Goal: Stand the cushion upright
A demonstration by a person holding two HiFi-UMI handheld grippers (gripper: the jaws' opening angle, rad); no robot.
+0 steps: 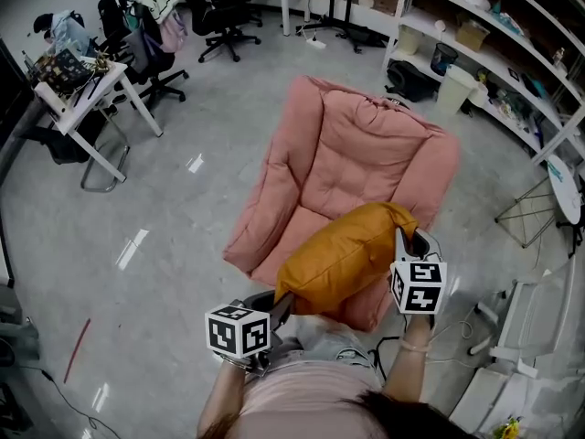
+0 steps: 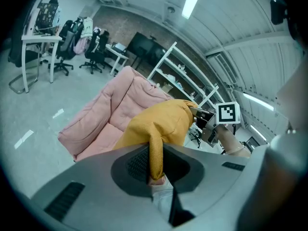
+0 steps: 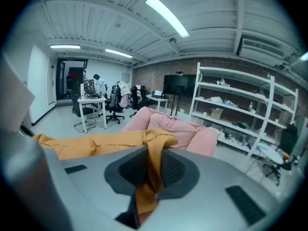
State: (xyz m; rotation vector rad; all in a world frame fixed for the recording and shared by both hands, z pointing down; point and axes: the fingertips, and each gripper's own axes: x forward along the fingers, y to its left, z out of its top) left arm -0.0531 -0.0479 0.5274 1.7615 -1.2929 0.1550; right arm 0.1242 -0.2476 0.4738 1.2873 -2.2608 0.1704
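An orange cushion point(image 1: 343, 256) hangs over the seat of the pink armchair point(image 1: 352, 154), held by two corners. My left gripper point(image 1: 279, 307) is shut on its near left corner, and the fabric fold point(image 2: 155, 154) shows pinched between the jaws. At the cushion's right end my right gripper point(image 1: 402, 245) is shut on the other corner, with a strip of orange cloth point(image 3: 151, 170) squeezed between the pads. The left gripper view also shows the cushion point(image 2: 156, 121) and the right gripper point(image 2: 199, 114) at its far end.
White shelving point(image 1: 512, 62) with boxes runs along the right. A white desk point(image 1: 87, 94) and black office chairs point(image 1: 224, 12) stand at the back left. A person's torso point(image 1: 311, 401) is at the bottom edge. Grey floor point(image 1: 183, 208) surrounds the armchair.
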